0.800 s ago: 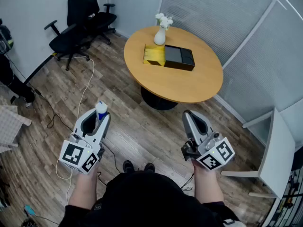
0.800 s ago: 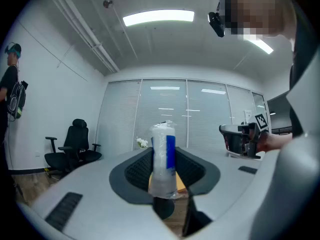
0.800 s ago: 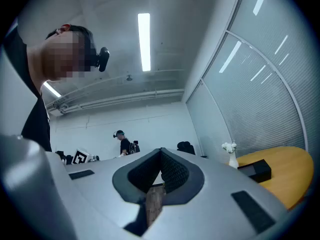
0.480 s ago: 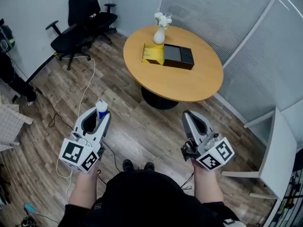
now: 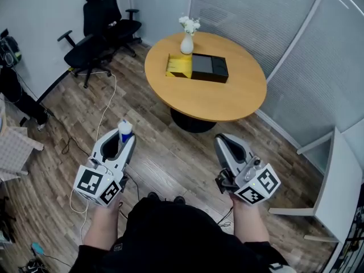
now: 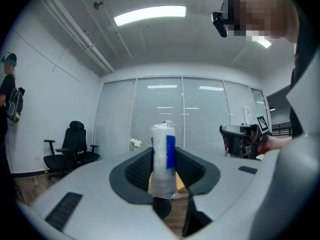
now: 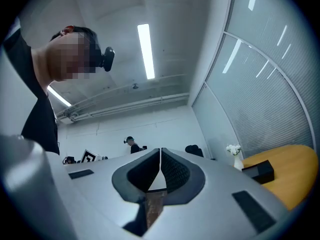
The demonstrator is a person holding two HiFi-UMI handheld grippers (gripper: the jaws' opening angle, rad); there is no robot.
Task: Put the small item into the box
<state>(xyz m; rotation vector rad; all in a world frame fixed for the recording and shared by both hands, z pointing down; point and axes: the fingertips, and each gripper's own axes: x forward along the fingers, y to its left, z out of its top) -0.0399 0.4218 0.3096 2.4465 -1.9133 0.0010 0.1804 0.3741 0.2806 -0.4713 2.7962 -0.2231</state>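
I find my left gripper [image 5: 124, 140] clamped on the small item [image 6: 163, 159]: a white tube with a blue band in clear wrap, upright, well short of the round table [image 5: 227, 104]. The black-and-yellow box [image 5: 208, 68] sits on that table. My right gripper [image 5: 223, 143] is clenched and empty.

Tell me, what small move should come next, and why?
Probably walk closer to the table. The left gripper is clamped on the packet, but the box lies far ahead on the table, beside the vase, likely out of reach from here. The right gripper is shut and empty.
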